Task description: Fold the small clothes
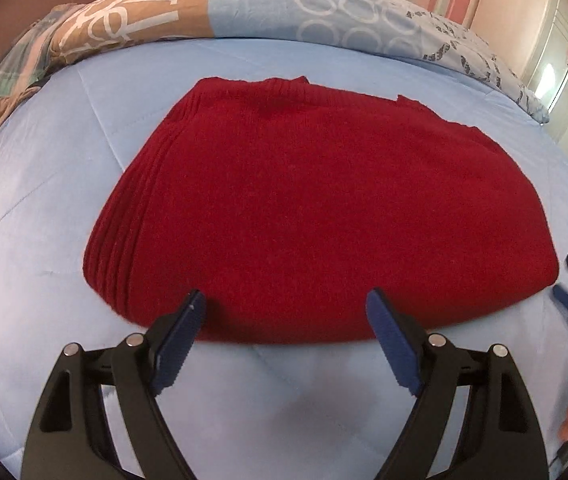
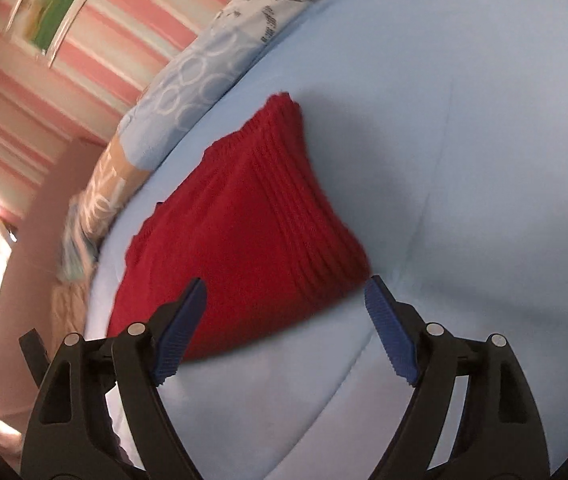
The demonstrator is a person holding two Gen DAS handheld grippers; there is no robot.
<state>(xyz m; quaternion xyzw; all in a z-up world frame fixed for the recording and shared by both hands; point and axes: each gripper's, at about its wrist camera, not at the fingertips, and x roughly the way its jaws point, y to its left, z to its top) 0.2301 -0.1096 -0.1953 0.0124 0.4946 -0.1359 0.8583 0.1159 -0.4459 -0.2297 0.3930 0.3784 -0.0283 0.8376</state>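
Red knit garment (image 1: pixel 304 208) lies folded; left gripper (image 1: pixel 286 306) and right gripper (image 2: pixel 285 294) hover spread, empty.

Bare sheet (image 1: pixel 44 208) rings sweater (image 1: pixel 304 208); duvet (image 1: pixel 284 12) behind.

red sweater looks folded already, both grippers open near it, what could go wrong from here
1. The left gripper hangs open right at the near edge of the red sweater; a careless close or drag could catch the top layer and undo the fold.
2. The far edge shows uneven layers poking out, so lifting it from one side may let it slump apart.
3. The right gripper view is tilted and blurred, suggesting fast motion near the ribbed corner; it might snag the knit or rumple the blue sheet.
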